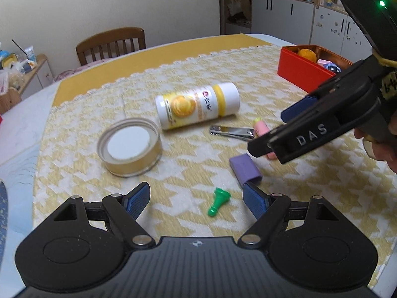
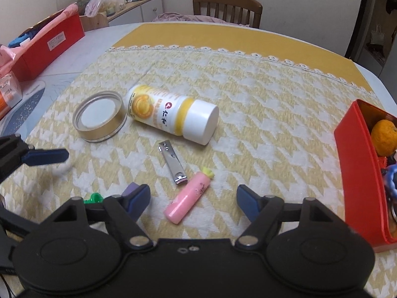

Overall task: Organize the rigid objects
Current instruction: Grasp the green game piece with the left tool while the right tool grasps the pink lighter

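On the yellow-and-white cloth lie a white and yellow bottle on its side, a gold-rimmed lid, a nail clipper, a pink tube, a purple block and a green pawn. My left gripper is open above the pawn, with its right finger near the purple block. My right gripper is open and straddles the pink tube; its pads stand clear of it.
A red box holding an orange and small items stands at the cloth's right edge. A second red box sits at the far left. A wooden chair stands behind the table.
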A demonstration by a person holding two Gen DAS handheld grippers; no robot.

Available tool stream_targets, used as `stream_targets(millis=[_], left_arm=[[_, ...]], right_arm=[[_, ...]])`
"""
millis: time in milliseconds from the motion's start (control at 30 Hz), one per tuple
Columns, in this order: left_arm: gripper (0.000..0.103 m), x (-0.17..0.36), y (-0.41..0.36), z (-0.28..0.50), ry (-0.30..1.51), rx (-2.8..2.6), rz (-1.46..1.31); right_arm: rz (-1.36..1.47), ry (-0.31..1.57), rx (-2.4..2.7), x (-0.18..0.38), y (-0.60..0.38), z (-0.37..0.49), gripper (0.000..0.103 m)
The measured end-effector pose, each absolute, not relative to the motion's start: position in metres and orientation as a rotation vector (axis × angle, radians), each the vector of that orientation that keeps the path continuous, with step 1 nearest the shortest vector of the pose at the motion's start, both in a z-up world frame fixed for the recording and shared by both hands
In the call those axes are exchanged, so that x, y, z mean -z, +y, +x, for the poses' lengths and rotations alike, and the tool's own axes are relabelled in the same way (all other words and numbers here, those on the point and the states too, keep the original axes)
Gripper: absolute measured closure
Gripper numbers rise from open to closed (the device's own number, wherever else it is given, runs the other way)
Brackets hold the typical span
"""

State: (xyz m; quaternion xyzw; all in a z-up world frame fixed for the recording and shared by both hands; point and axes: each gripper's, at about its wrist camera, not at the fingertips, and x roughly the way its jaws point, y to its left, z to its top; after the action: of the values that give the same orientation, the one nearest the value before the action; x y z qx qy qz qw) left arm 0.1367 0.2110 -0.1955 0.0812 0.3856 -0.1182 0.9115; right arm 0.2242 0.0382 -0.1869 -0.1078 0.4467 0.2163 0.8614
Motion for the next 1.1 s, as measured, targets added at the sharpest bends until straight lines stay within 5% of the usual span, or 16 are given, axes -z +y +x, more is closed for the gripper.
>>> stream_targets(millis=[133,467,767,1100], left_arm=[[0.021,0.198,0.207,0.135,0.785,0.248,0.181],[0.059,0.201,0.192,0.133,0.792,0.287,0.232],[0.081,0.201,0.183,0.130,0.800,0.304,0.251],[0.091,0.199,0.179,0.124,0.802,0.265,0.256]], right_arm=[[-0.223,0.945,-0.449,0.190,0.038,0.226,0.037],[-0.247,0.939,-0.440,0.193,0.038,0.226,0.054],[-0.291,0.913,-0.456,0.192,0.039,0.221,0.079],[-0.297,0.902,-0.462,0.190,0.030,0.213,0.088]])
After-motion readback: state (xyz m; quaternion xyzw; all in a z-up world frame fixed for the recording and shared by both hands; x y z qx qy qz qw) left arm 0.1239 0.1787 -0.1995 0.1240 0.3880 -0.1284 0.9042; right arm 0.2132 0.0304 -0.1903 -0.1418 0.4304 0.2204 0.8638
